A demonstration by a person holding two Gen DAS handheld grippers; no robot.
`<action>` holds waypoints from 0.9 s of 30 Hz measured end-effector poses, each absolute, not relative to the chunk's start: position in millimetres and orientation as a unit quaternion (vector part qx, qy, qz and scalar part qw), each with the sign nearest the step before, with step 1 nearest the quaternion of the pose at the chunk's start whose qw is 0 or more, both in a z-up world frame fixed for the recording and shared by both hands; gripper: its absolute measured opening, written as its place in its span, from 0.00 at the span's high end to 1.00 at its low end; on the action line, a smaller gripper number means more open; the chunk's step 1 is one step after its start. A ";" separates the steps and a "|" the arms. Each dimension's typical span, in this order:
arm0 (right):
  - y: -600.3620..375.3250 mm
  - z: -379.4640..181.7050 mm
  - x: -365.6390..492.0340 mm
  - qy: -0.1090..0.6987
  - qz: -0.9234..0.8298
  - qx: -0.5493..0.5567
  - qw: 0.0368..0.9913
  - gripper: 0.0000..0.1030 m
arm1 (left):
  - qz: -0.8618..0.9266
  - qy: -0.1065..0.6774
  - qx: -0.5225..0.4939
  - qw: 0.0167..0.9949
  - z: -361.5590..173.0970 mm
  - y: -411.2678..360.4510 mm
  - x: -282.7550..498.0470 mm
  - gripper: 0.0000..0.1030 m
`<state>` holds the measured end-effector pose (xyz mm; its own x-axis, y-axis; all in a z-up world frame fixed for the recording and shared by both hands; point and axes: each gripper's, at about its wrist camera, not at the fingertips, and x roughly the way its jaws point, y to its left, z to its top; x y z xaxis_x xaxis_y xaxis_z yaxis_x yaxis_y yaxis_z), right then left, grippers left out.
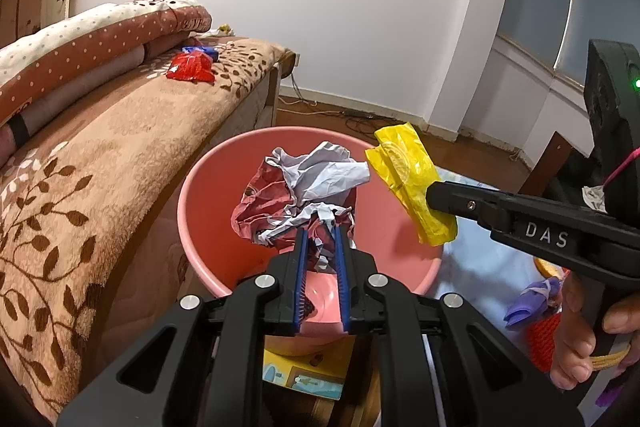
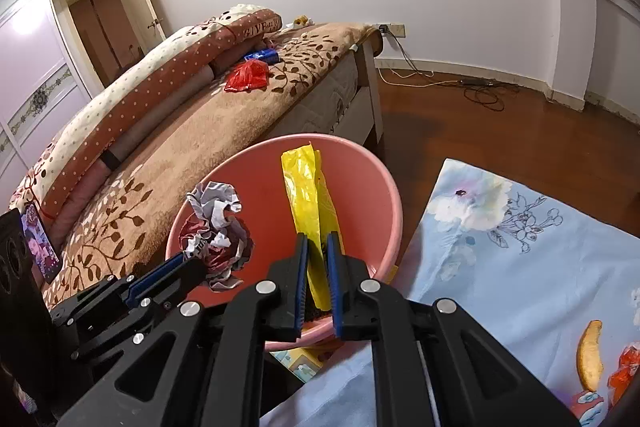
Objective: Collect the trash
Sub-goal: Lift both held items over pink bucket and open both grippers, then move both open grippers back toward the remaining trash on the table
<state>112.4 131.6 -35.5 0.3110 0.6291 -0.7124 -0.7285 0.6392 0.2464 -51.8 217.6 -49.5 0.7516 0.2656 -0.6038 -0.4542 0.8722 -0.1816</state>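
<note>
White letters "DAS" are showing on the black plastic arm of the right gripper (image 1: pixel 436 195) | pale lettering, partly legible as "G-JVF", is running along the folded red-brown polka-dot quilt's (image 2: pixel 256 27) edge on the bed | print on wrappers is staying too small to read

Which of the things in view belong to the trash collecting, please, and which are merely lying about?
Part of the job:
- crumpled paper, held in the left gripper
- yellow wrapper, held in the right gripper
- pink bin
- red wrapper and blue wrapper on the bed, probably next

Just lying about:
- folded quilt
- floral cloth
- cables on the floor
</note>
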 end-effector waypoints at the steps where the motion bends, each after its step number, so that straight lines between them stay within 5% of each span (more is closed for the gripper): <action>1: 132.3 -36.7 112.4 0.411 0.420 -0.060 0.807 0.91 | 0.197 0.295 -0.161 0.921 -50.5 217.9 -51.3 0.87; 7: 139.8 -33.5 111.7 0.404 0.420 -0.055 0.810 0.88 | 0.207 0.293 -0.163 0.919 -49.6 220.1 -52.5 0.87; 11: 139.6 -28.2 109.7 0.390 0.416 -0.053 0.820 0.63 | 0.212 0.290 -0.165 0.919 -46.4 218.4 -55.9 0.83; 16: 133.1 -25.1 108.2 0.384 0.415 -0.052 0.824 0.63 | 0.213 0.290 -0.167 0.918 -43.9 216.7 -58.4 0.68; 27: 94.6 -9.7 95.6 0.370 0.410 -0.036 0.833 0.59 | 0.197 0.283 -0.162 0.925 -30.6 199.1 -62.0 0.65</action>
<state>95.6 94.6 -9.7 0.3893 0.6564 -0.6462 -0.7101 0.6607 0.2434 -62.0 199.1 -30.6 0.7625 0.2734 -0.5864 -0.4563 0.8698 -0.1878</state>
